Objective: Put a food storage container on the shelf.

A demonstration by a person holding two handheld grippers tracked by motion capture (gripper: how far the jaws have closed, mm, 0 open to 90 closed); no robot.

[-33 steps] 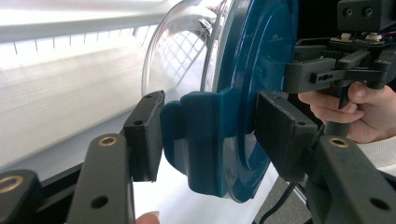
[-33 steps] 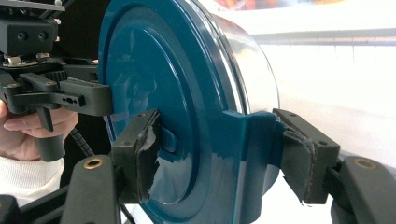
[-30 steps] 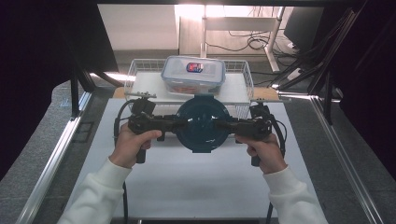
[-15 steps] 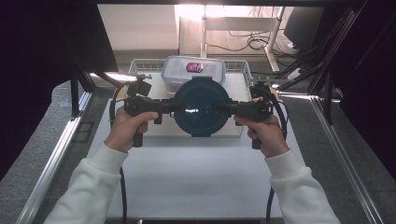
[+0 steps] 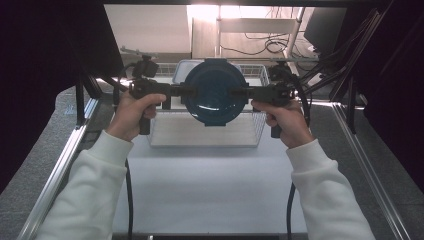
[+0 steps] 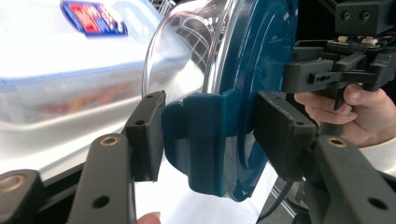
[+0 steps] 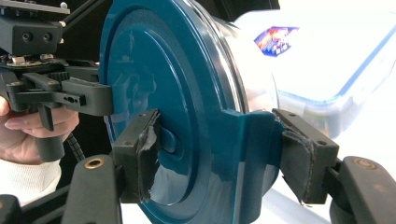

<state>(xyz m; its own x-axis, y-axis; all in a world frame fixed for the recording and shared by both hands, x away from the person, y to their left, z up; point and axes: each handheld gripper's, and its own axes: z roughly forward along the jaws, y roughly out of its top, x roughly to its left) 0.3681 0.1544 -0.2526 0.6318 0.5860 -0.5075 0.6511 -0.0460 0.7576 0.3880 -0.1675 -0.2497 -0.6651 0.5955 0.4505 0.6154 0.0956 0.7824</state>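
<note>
A round clear container with a dark blue lid (image 5: 214, 94) hangs in the air over the wire basket (image 5: 257, 131), tipped so the lid faces the person. My left gripper (image 5: 192, 91) is shut on the lid's latch tab (image 6: 205, 140) at its left side. My right gripper (image 5: 239, 92) is shut on the opposite latch tab (image 7: 247, 154). In the left gripper view the pads (image 6: 147, 133) bracket the blue tab. In the right gripper view the worn pads (image 7: 144, 149) squeeze the lid's edge. A hand holds each gripper.
A rectangular clear plastic box with a red and blue label (image 6: 60, 70) sits in the basket just behind the held container, also seen in the right gripper view as the box (image 7: 327, 60). White tabletop (image 5: 210, 185) lies in front of the basket. Metal rails (image 5: 60, 165) run along both sides.
Both grippers have lifted the blue-lidded container and carried it away from the person, from over the table to above the basket. It now tips more toward the camera.
</note>
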